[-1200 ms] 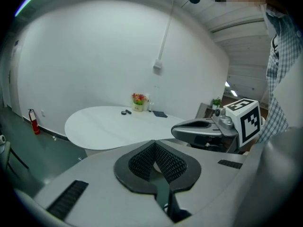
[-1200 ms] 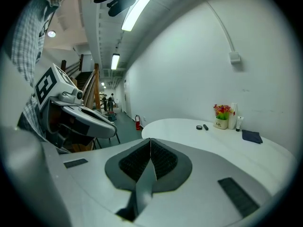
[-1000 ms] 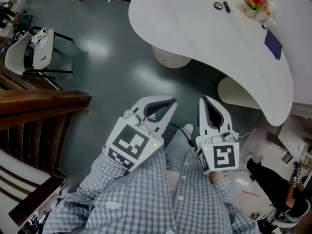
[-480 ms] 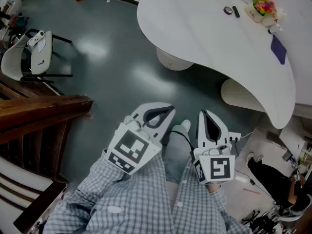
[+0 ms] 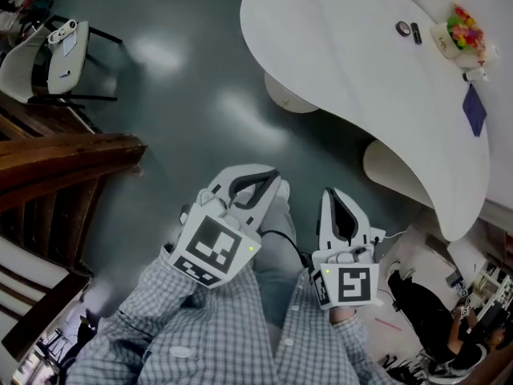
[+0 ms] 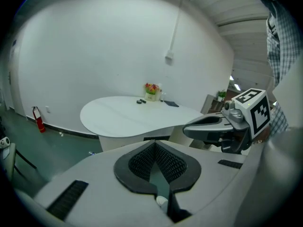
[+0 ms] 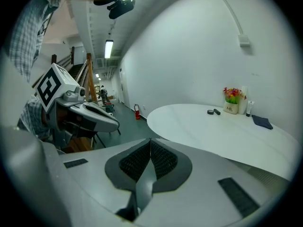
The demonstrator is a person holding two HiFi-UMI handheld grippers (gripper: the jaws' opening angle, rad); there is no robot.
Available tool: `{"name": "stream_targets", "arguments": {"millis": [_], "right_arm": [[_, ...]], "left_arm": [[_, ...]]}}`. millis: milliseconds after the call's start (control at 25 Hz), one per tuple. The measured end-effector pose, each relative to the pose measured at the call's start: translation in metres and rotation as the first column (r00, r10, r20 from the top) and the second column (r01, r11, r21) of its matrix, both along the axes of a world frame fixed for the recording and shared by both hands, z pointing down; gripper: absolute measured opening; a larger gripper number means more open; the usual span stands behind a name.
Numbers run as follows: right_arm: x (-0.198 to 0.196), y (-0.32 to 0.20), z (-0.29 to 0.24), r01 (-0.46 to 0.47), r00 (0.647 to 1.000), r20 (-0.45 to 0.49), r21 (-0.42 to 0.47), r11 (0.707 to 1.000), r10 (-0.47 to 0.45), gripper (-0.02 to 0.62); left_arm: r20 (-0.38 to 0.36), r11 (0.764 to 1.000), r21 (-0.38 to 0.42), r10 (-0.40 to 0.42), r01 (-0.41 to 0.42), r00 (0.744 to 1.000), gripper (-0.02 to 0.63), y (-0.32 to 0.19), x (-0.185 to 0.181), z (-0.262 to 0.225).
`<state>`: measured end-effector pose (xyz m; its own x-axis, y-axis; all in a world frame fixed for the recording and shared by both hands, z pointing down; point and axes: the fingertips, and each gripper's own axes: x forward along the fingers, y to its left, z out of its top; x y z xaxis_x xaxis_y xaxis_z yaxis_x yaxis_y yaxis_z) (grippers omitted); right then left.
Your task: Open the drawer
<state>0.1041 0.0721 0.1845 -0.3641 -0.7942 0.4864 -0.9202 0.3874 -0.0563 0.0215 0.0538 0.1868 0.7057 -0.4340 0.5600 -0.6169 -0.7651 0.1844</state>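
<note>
Below the head camera, above the grey-green floor: two hand-held grippers, carried low against checked sleeves. Left gripper: jaws pressed together at the tips, nothing between the ribbed pads, as its own view confirms. Right gripper: jaws likewise closed tip to tip, empty. Change noted: against the picture of a second back, both grippers sit lower in the head view and nearer the body. The white curved table has slid toward the upper right, so the person appears to be turning or shifting while the hands sink. Bearing on the task, as a judgement: no approach to any handle has begun, and the work stands at its very start, a matter of finding and facing the drawer. Drawer: not located in any view. No drawer front shows on the table with its pedestal bases, on the dark wooden stair structure at left, or on the white chair. Facing direction and long axis of the drawer: cannot be told. Also present: flower pot and dark blue flat item near the far table edge, well apart from both grippers.
</note>
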Motion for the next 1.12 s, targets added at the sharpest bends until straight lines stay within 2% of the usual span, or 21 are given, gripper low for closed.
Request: {"name": "stream_targets", "arguments": {"millis": [160, 360, 480, 640, 800, 1120], "right_arm": [[0.002, -0.014, 0.025, 0.040, 0.999, 0.006, -0.036, 0.999, -0.040, 0.009], [-0.001, -0.047, 0.053, 0.111, 0.993, -0.024, -0.050, 0.993, -0.112, 0.009], [-0.010, -0.056, 0.074, 0.128, 0.992, -0.017, -0.053, 0.990, -0.129, 0.009], [-0.022, -0.058, 0.100, 0.186, 0.981, -0.031, -0.080, 0.979, -0.189, 0.009], [-0.031, -0.064, 0.127, 0.216, 0.976, -0.007, -0.120, 0.969, -0.219, 0.009], [-0.034, -0.062, 0.174, 0.252, 0.966, -0.021, -0.166, 0.954, -0.259, 0.009]], "left_arm": [[-0.003, 1.000, -0.005, -0.025, 0.025, 1.000, 0.004, -0.016, 0.000, 0.025], [-0.016, 0.992, -0.015, -0.125, 0.125, 0.992, 0.004, -0.044, -0.017, 0.064], [-0.054, 0.992, 0.002, -0.125, 0.125, 0.991, 0.004, -0.059, -0.018, 0.083], [-0.099, 0.983, -0.005, -0.182, 0.182, 0.978, 0.005, -0.068, -0.021, 0.113], [-0.082, 0.968, 0.001, -0.249, 0.250, 0.965, 0.005, -0.084, -0.031, 0.154], [-0.024, 0.957, 0.015, -0.290, 0.290, 0.957, 0.004, -0.101, -0.034, 0.224]]}}
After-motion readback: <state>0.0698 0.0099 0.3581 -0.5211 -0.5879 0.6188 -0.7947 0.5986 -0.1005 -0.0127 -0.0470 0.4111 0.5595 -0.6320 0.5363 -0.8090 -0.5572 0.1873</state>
